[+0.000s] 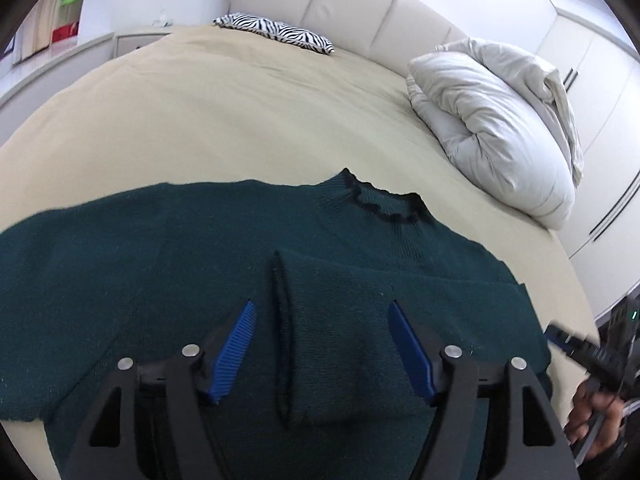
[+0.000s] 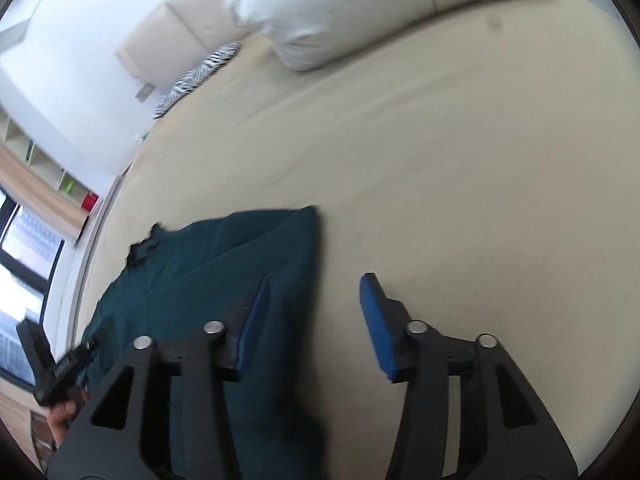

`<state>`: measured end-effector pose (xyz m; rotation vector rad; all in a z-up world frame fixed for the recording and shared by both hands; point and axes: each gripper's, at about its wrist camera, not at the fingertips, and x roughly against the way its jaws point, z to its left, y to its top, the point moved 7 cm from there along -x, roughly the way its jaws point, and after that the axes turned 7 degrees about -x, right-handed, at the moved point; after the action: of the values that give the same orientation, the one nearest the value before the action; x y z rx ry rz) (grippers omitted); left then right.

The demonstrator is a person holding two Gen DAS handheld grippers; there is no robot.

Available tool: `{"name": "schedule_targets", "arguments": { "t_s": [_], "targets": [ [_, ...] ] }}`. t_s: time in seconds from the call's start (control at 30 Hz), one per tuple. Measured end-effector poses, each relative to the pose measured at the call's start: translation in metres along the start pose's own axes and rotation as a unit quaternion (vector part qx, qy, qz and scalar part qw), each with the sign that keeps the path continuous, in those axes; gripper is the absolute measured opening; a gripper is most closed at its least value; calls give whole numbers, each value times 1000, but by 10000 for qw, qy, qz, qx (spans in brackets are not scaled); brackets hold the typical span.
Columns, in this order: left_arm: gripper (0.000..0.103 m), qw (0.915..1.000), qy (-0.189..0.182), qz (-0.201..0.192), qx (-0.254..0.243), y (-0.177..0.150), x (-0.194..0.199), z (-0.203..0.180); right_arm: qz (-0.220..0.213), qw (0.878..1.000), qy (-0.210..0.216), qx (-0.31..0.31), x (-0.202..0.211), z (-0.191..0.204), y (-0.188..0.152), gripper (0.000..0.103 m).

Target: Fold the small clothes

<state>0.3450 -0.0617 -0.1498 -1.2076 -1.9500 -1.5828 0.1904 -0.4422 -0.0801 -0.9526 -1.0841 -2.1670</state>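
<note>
A dark green knit sweater [image 1: 160, 264] lies flat on the beige bed sheet [image 1: 240, 120], its black-trimmed collar [image 1: 384, 204] pointing away. One sleeve [image 1: 360, 312] is folded across the body, its cuff edge between my left fingers. My left gripper [image 1: 322, 310] is open and empty just above that sleeve. In the right wrist view the sweater [image 2: 224, 264] lies at lower left. My right gripper [image 2: 314, 292] is open and empty over the sweater's right edge and the bare sheet [image 2: 460, 180]. The right gripper also shows at the left wrist view's right edge [image 1: 576, 344].
A white folded duvet [image 1: 492, 128] lies at the bed's far right, a zebra-print pillow [image 1: 276, 32] at the head by the padded headboard [image 1: 360, 4]. White wardrobes [image 1: 600, 120] stand to the right. Shelves and a window [image 2: 28, 232] lie to the left.
</note>
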Motion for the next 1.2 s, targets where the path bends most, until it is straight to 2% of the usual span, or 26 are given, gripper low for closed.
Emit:
{"name": "schedule_targets", "arguments": {
  "t_s": [0.03, 0.1, 0.17, 0.2, 0.23, 0.27, 0.33, 0.43, 0.67, 0.77, 0.9, 1.07, 1.2],
  "targets": [
    [71, 9999, -71, 13, 129, -2, 1, 3, 100, 9997, -76, 209, -2, 7, -10, 47],
    [67, 9997, -106, 11, 234, -7, 4, 8, 430, 9956, -496, 668, -18, 16, -32, 47],
    [49, 9997, -24, 21, 236, -10, 6, 12, 346, 9910, -766, 1038, -21, 22, -40, 47],
    [42, 9996, -4, 24, 276, -10, 6, 15, 315, 9904, -786, 1088, -21, 24, -41, 43],
    [25, 9994, -11, 51, 335, -12, 7, 19, 346, 9916, -716, 1024, -21, 25, -40, 30],
    [11, 9992, -27, 102, 389, -13, 5, 22, 397, 9931, -609, 921, -20, 26, -39, 25],
    [9, 9991, -44, 117, 407, -16, 4, 24, 366, 9927, -647, 949, -20, 27, -37, 16],
    [7, 9996, 90, 56, 244, -17, 9, 21, 290, 9919, -693, 1022, -16, 32, -34, 9],
    [7, 9996, 114, 44, 274, -24, 11, 24, 209, 9949, -620, 763, -9, 17, -39, 8],
    [5, 9996, 175, -18, 225, -24, 13, 22, 225, 9979, -421, 435, -11, 9, -39, 8],
    [5, 9995, 231, 43, 221, -25, 5, 24, 91, 9966, -549, 600, -7, 15, -42, 8],
    [5, 9993, 288, -51, 226, -32, 10, 23, 97, 9989, -284, 351, -18, 3, -42, 7],
    [4, 9990, 326, -129, 291, -33, 15, 23, 21, 9983, -412, 415, -14, 9, -43, 8]
  ]
}}
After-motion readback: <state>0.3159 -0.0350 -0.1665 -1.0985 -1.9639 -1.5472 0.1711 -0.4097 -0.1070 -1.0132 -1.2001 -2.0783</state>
